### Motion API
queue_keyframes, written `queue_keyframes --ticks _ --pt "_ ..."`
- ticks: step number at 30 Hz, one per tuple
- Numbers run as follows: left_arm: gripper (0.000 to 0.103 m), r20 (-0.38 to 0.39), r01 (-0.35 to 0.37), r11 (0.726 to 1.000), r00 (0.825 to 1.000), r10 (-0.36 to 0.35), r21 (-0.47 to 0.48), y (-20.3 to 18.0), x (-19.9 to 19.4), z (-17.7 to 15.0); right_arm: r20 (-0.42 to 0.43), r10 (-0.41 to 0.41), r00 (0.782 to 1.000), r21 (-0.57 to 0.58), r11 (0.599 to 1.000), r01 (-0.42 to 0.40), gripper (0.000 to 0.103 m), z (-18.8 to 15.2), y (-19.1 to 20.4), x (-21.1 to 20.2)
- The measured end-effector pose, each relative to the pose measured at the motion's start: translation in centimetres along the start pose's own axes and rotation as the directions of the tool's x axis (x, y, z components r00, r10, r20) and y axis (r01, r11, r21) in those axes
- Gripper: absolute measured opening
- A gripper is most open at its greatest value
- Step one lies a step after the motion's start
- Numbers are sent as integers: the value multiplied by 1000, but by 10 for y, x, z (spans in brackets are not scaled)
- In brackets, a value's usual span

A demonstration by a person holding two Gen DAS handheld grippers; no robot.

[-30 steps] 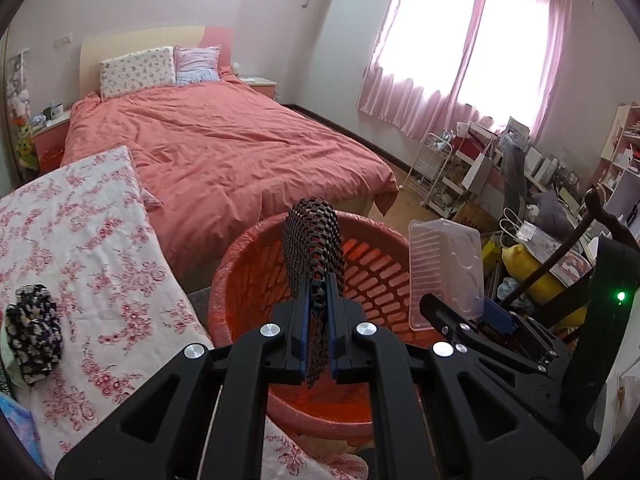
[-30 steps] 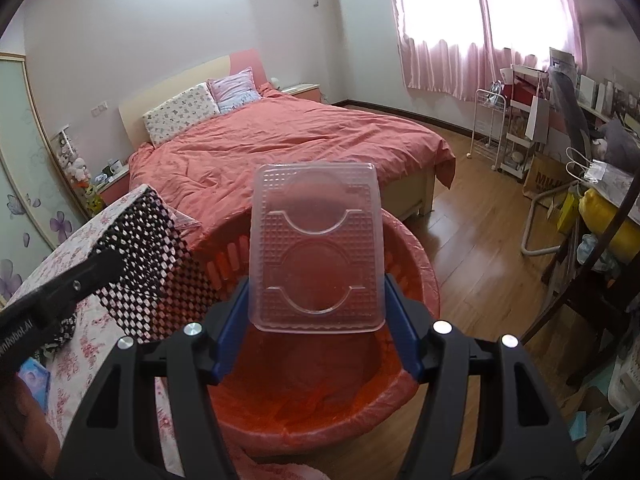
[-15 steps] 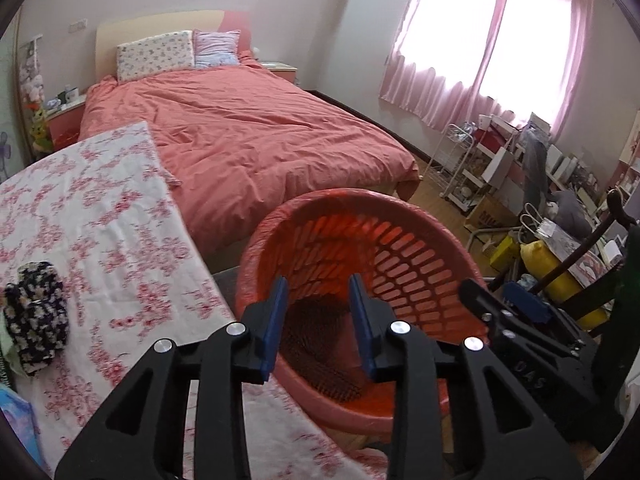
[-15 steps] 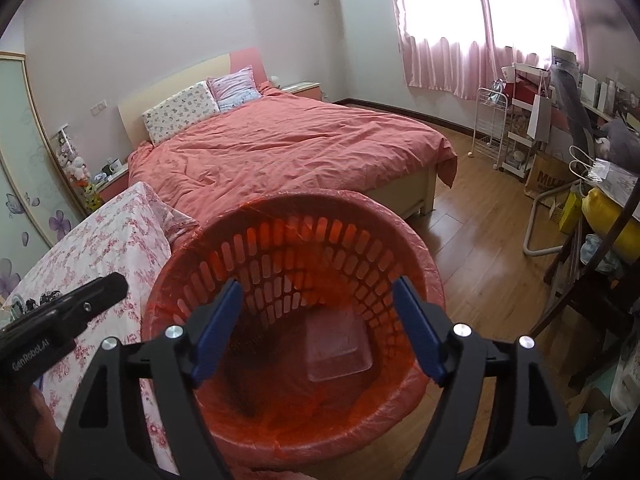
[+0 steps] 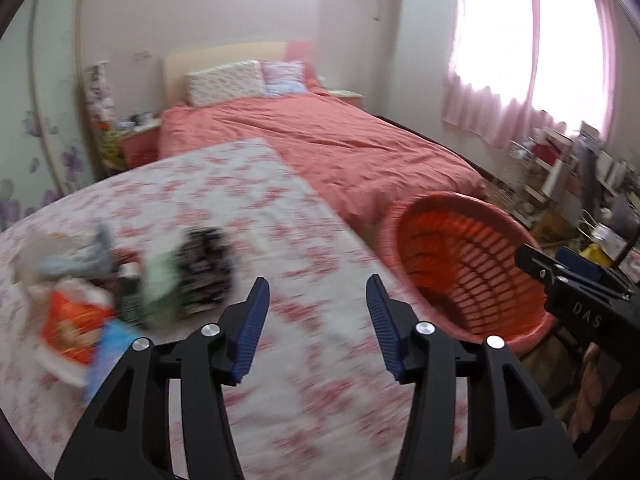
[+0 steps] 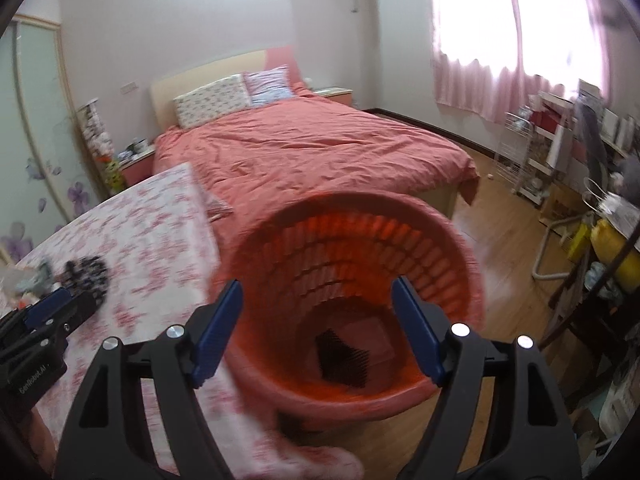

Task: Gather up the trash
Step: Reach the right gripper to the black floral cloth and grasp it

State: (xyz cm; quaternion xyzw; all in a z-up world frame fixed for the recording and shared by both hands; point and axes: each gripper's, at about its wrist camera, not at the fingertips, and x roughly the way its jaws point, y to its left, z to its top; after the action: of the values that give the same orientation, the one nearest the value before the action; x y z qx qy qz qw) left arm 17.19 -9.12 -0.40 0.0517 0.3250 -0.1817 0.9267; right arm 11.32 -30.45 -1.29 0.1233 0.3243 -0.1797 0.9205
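At left, blurred trash (image 5: 132,292) lies heaped on a floral-clothed table (image 5: 240,208), with bare cloth between the pile and the table's right edge. The left gripper (image 5: 318,308) hangs above that cloth, jaws spread and empty. Just beside the edge stands a slotted red plastic basket (image 6: 448,240) holding a black mesh piece (image 6: 340,356) and a clear tray (image 6: 378,336). The right gripper (image 6: 316,326), also wide and empty, hovers over its rim.
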Motion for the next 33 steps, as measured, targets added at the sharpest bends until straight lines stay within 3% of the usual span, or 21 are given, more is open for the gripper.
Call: queue_keyframes --ticks 9,18,22,27,28,30,33 --pt "58 34 -159 980 986 164 -124 82 -42 -25 -69 143 987 -138 979 -151 63 -14 114 5" --pt "60 14 -251 939 965 262 -236 155 -64 -44 -129 251 959 -145 952 -268 54 -12 206 29" --pt "60 -1 -267 925 961 277 -271 173 -67 -49 -127 255 958 -129 954 -271 54 -3 229 41" --pt "60 -17 -261 917 963 269 -300 189 -71 -58 -157 184 970 -145 968 -207 52 -3 242 64" --pt "60 -18 -259 916 964 267 -305 191 -72 -60 -165 175 971 -148 969 -200 48 -4 242 68" --pt "60 -20 -255 916 965 262 -308 194 -71 -61 -196 165 967 -153 969 -196 20 -9 241 75" --pt "60 -22 -244 920 968 250 -307 194 -70 -64 -180 150 972 -161 971 -179 6 -14 235 72"
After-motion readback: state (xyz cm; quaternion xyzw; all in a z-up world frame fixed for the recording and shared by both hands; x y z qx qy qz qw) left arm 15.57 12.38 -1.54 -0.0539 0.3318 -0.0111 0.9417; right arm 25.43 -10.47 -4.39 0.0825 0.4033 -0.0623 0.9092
